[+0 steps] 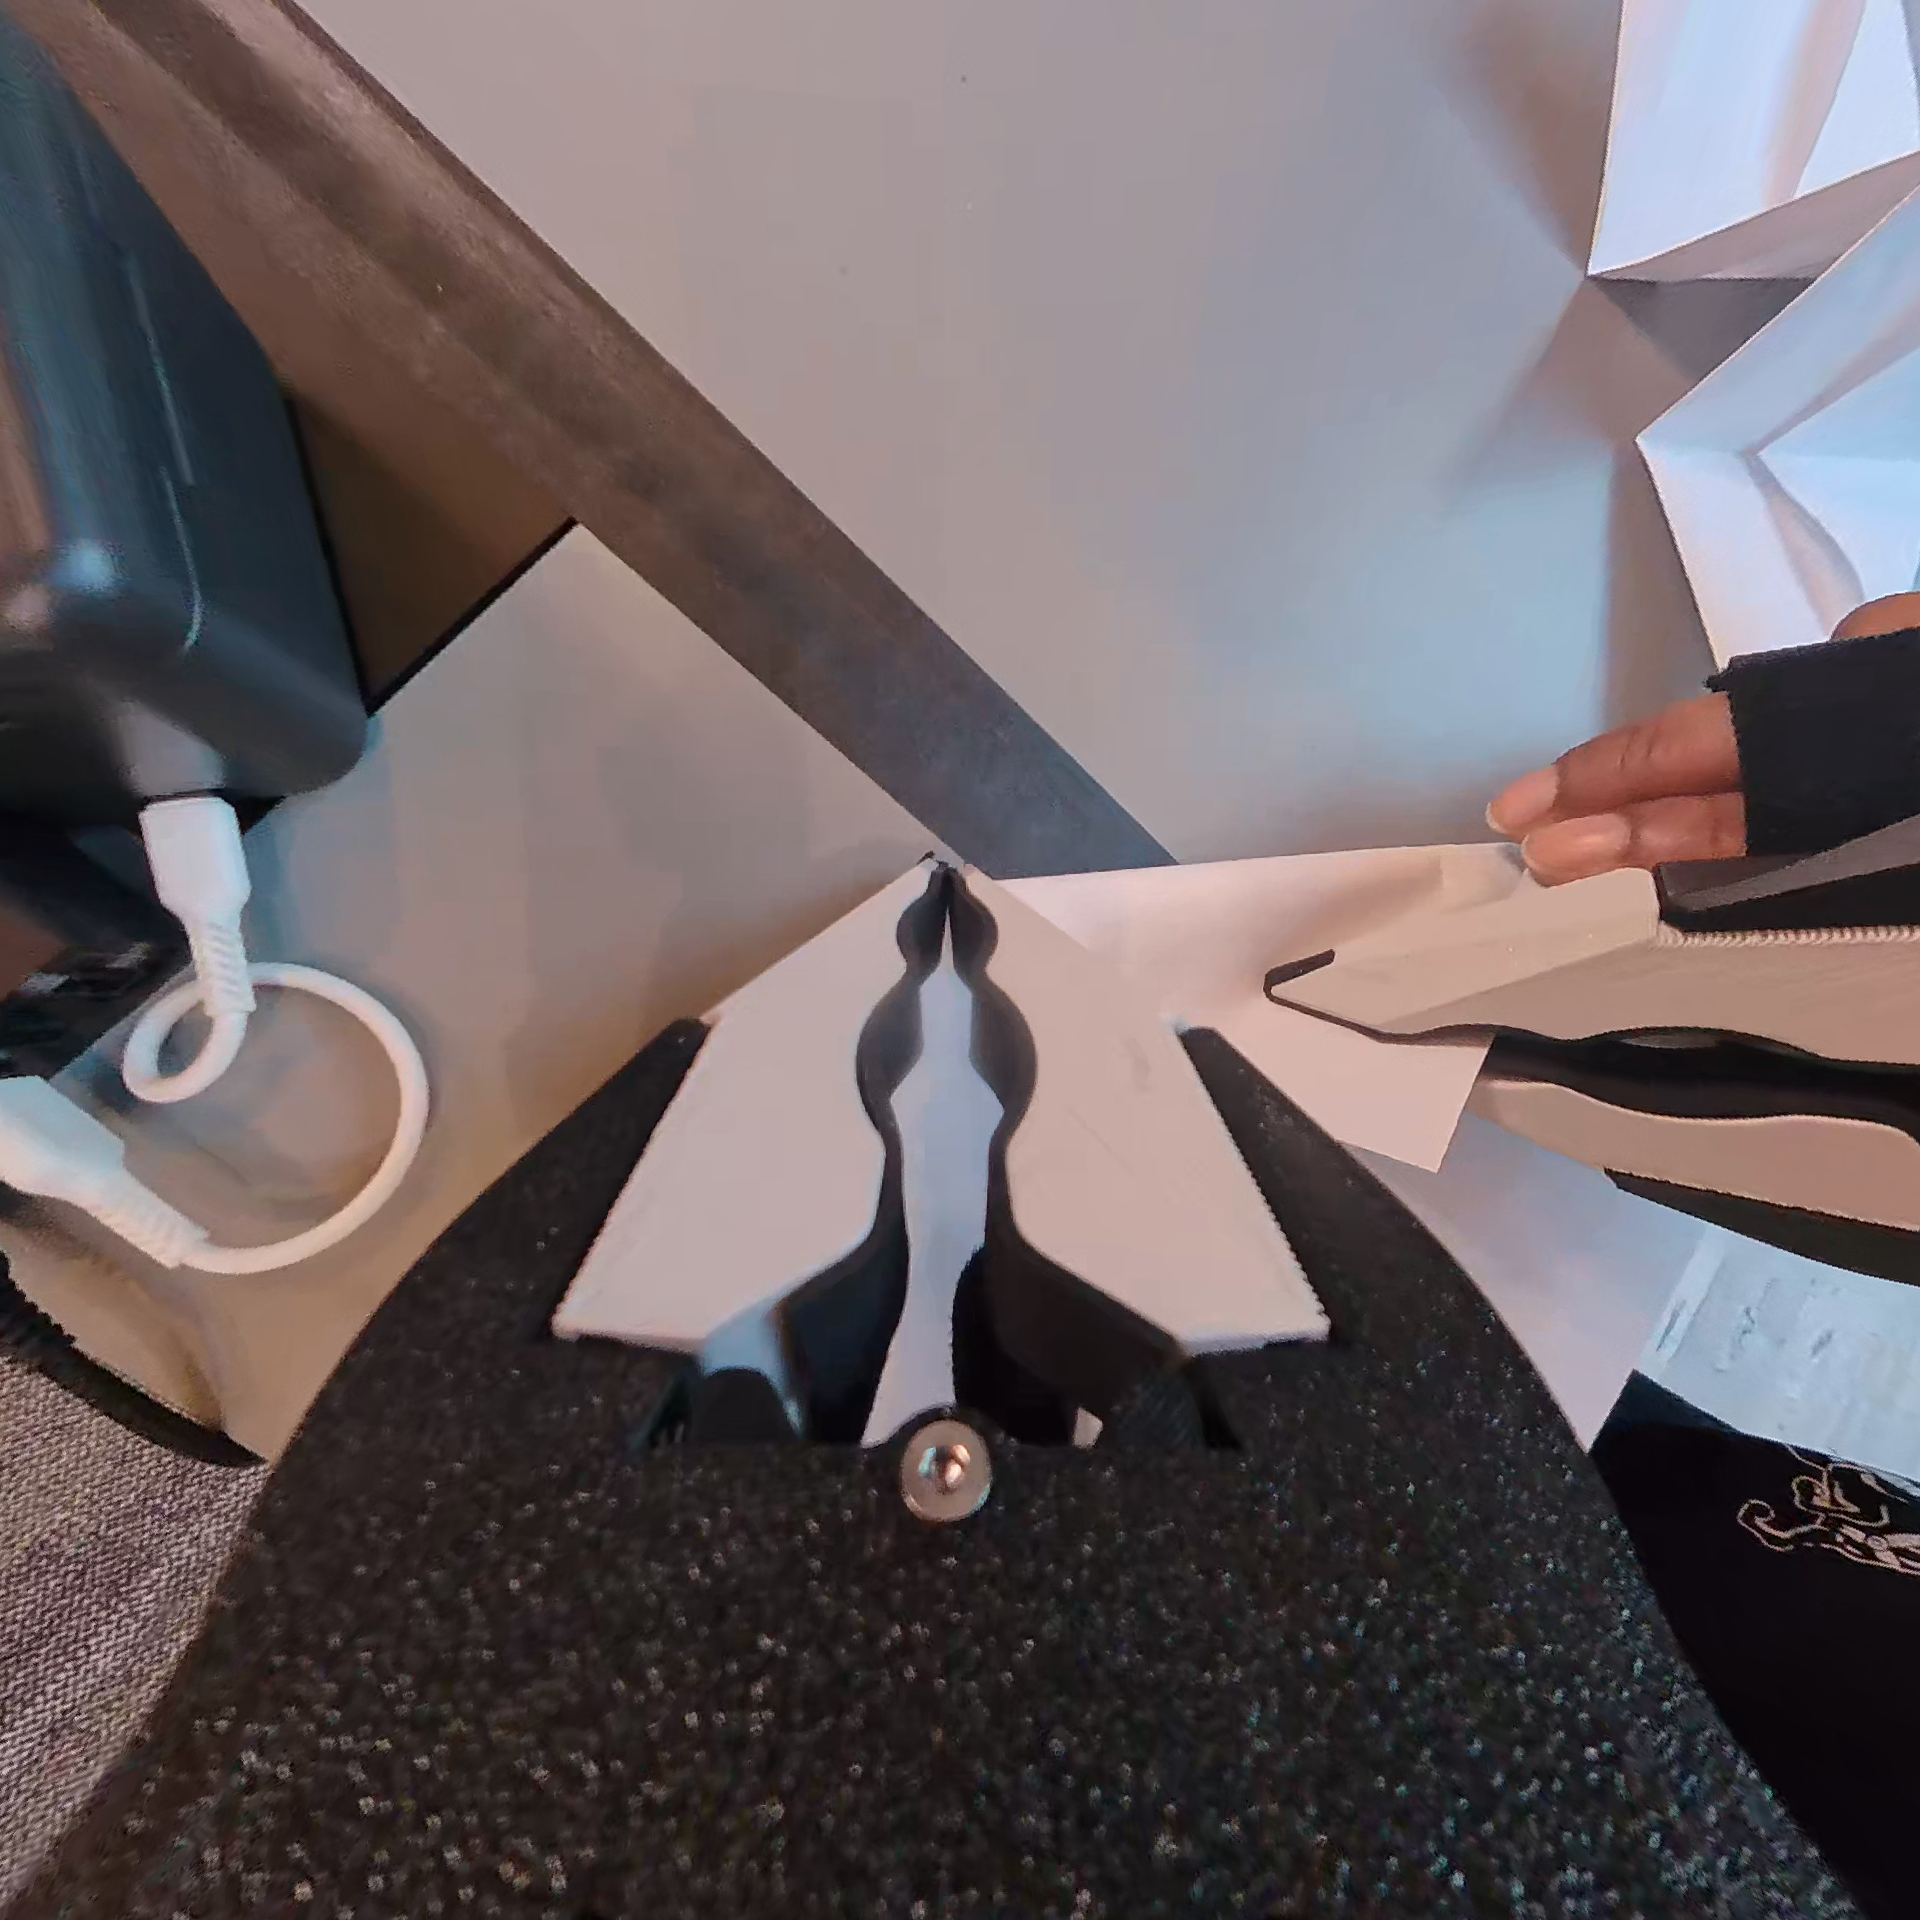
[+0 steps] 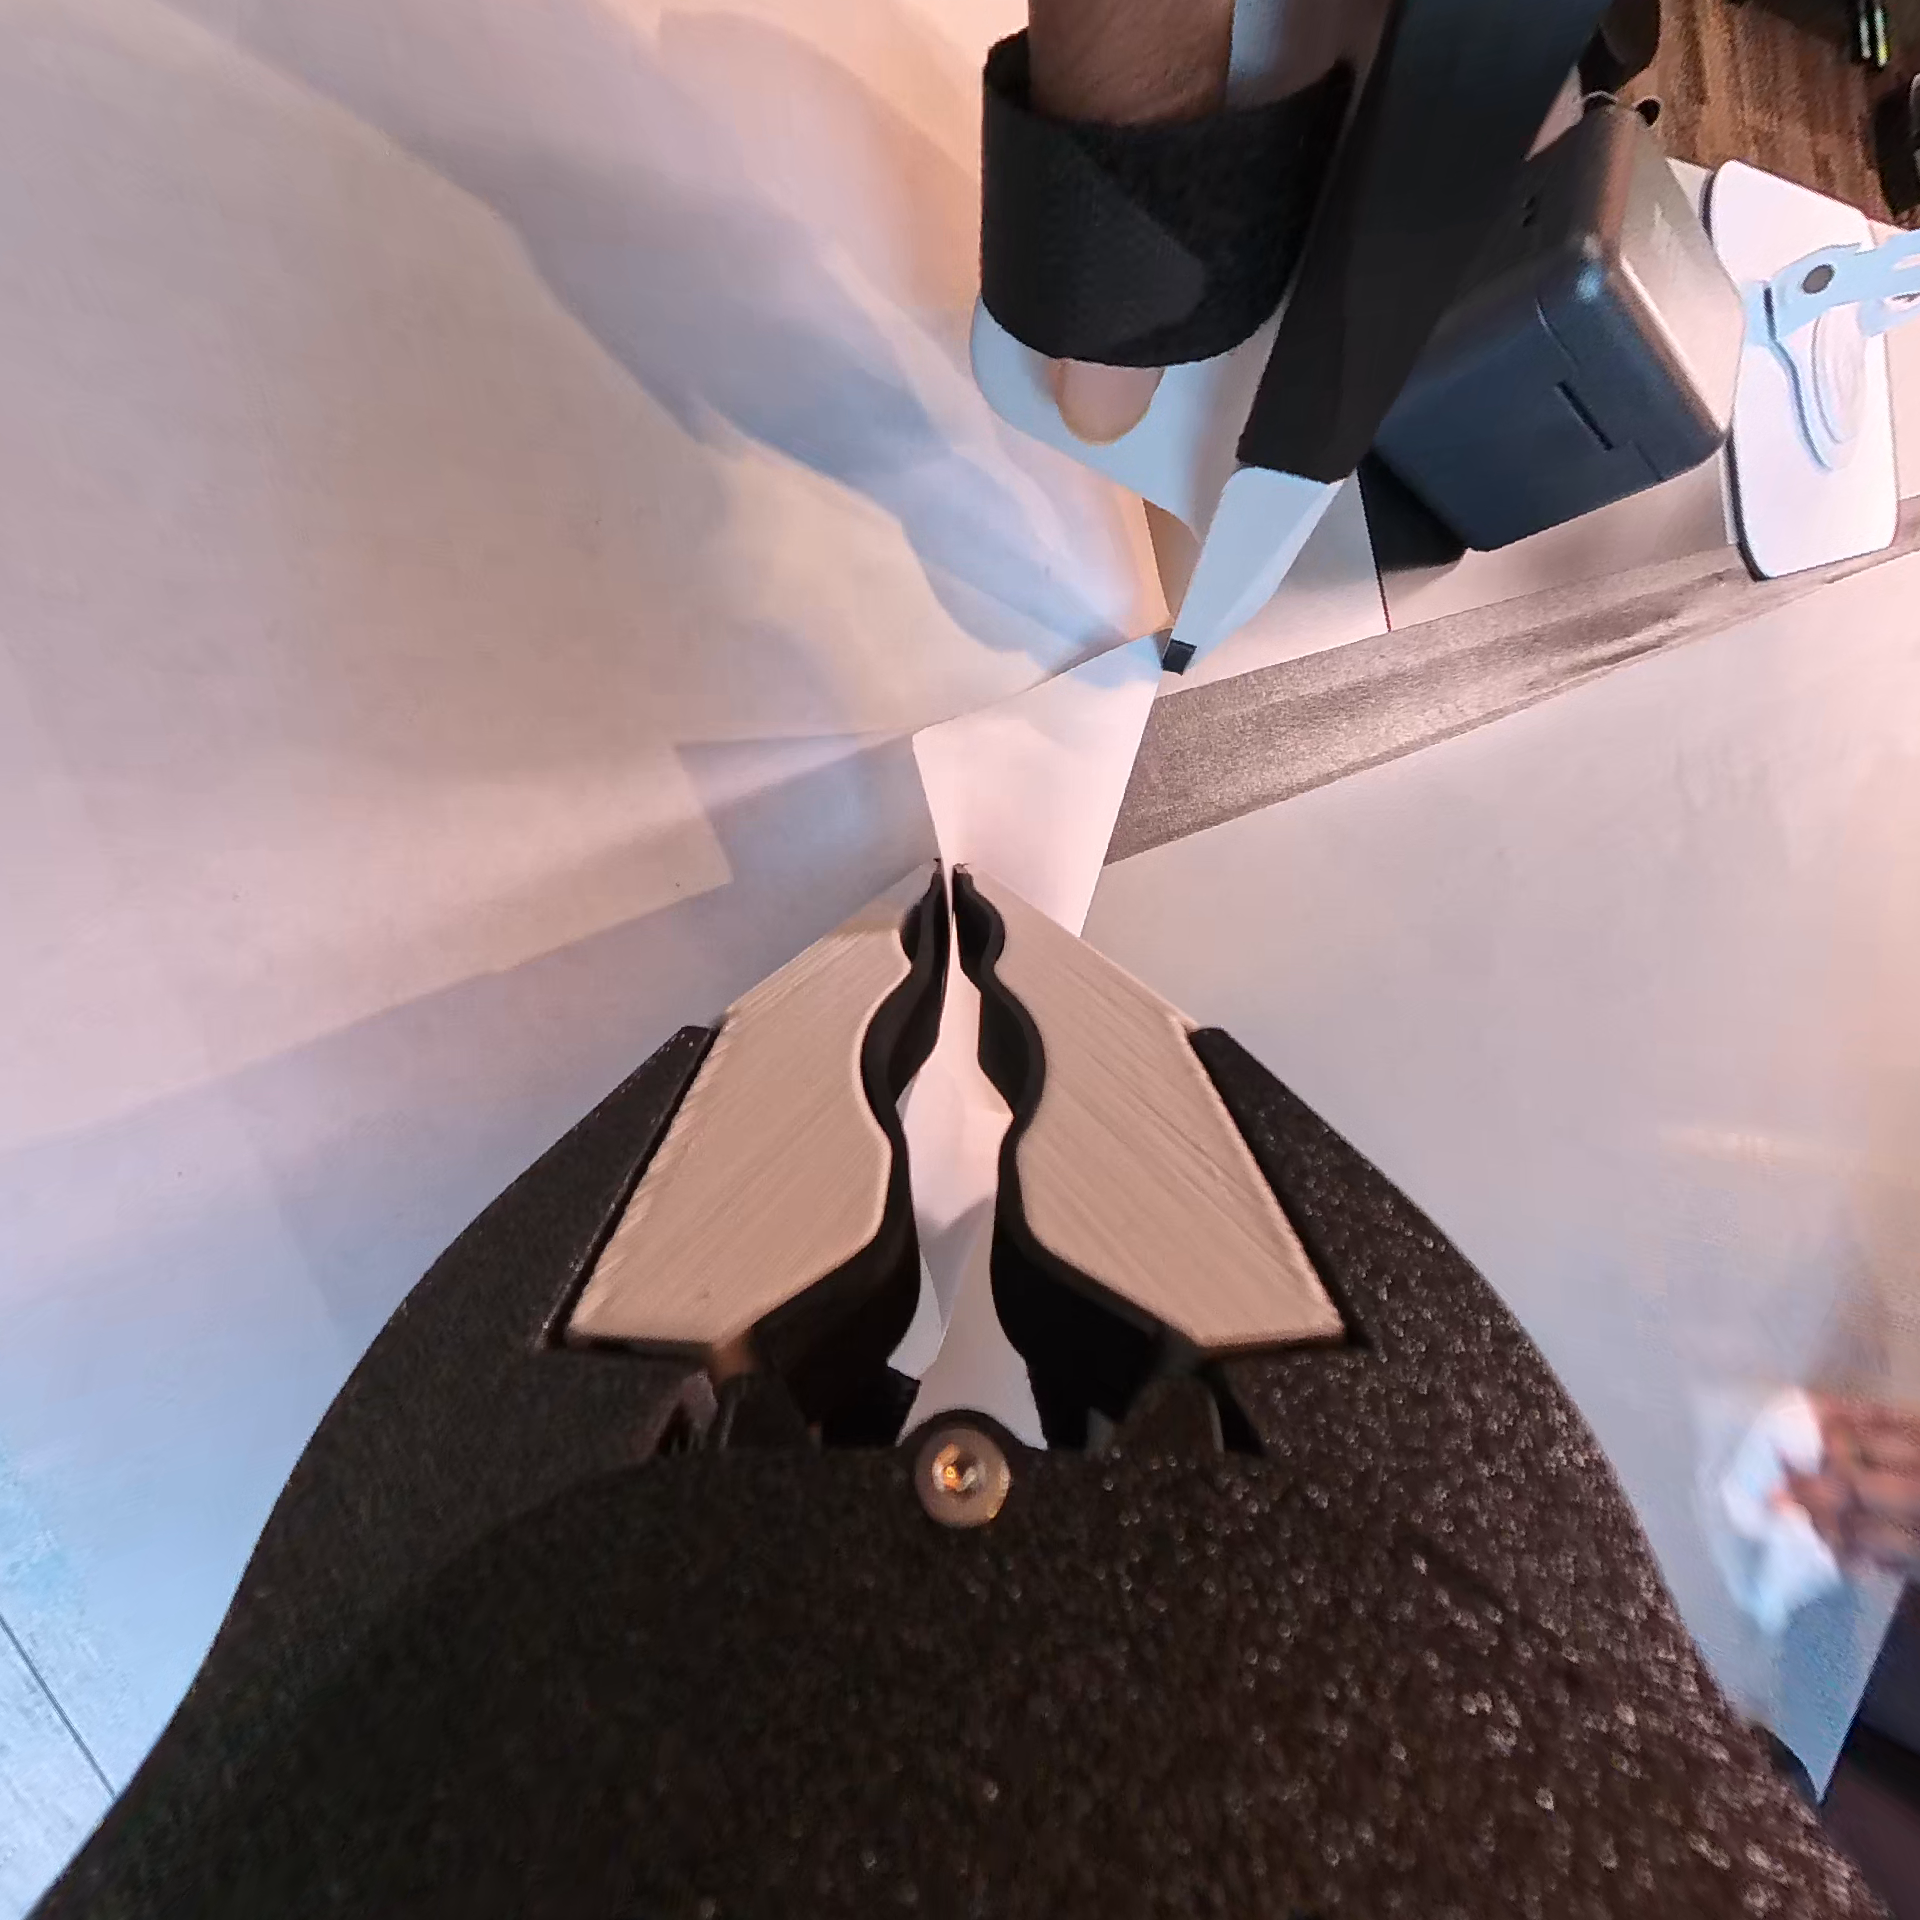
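A large creased white paper sheet (image 1: 1143,935) hangs above a white table. My left gripper (image 1: 945,878) is shut, its tips pinching one edge of the paper. In the right wrist view the left gripper (image 2: 1179,657) comes down from above and meets the paper (image 2: 1029,790) at its tip. My right gripper (image 2: 954,873) is shut on the same paper, which runs between its jaws. In the left wrist view the right gripper (image 1: 1288,982) clamps the sheet from the right, close to my left one. A short span of paper stretches between the two grippers.
A dark band (image 1: 623,416) crosses the white table (image 1: 1143,416). A black box (image 1: 156,520) with a looped white cable (image 1: 312,1091) sits at the left. A person's hand (image 1: 1621,800) holds the right gripper. A white stand (image 2: 1818,364) stands beyond the box. The tips of one gripper are about 7 cm away from the tips of the other. The dark band (image 1: 623,416) sits 10 cm or so from the ends of my left fingers. Seen from the right wrist view (image 2: 1414,696) as well.
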Demonstrator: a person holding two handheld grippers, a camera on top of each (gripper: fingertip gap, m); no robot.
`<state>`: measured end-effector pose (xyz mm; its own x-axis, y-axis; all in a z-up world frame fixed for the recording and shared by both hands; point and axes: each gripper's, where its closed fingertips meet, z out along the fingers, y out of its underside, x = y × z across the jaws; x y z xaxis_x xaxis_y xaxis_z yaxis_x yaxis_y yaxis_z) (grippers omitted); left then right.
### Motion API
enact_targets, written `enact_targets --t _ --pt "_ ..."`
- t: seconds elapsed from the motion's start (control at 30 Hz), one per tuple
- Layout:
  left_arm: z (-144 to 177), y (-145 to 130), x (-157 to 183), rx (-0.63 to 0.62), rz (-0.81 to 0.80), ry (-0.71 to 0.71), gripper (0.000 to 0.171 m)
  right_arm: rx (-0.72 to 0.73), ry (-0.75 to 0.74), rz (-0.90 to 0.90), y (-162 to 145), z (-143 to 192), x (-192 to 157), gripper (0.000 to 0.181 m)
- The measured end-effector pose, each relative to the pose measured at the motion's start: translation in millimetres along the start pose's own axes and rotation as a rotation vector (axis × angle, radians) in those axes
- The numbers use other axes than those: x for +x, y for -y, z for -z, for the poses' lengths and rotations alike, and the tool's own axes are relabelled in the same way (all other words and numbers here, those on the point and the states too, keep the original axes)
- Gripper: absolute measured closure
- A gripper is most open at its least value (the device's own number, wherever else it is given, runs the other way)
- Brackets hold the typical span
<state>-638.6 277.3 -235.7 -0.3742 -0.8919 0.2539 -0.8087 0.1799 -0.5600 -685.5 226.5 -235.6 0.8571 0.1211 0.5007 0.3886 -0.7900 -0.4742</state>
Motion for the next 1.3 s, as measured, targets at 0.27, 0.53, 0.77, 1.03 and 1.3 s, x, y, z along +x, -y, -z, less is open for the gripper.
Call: enact_targets --t 0.27,0.53,0.77,1.03,1.3 --pt "-4 -1 -2 0.01 -0.067 0.01 0.171 0.0 -0.013 -0.001 1 0 0 0.181" --pt "-5 -2 -2 0.004 -0.114 0.012 0.171 0.006 -0.016 -0.073 10 10 -6 0.165" --pt "-5 -2 -2 -0.003 -0.106 0.011 0.171 -0.026 -0.009 -0.199 10 16 -11 0.168" --pt "-5 -2 -2 -0.018 -0.104 0.015 0.171 -0.062 0.044 -0.299 12 9 -24 0.175" --pt "-5 -2 -2 0.017 -0.208 0.045 0.171 -0.017 0.288 -0.77 13 14 -32 0.149"
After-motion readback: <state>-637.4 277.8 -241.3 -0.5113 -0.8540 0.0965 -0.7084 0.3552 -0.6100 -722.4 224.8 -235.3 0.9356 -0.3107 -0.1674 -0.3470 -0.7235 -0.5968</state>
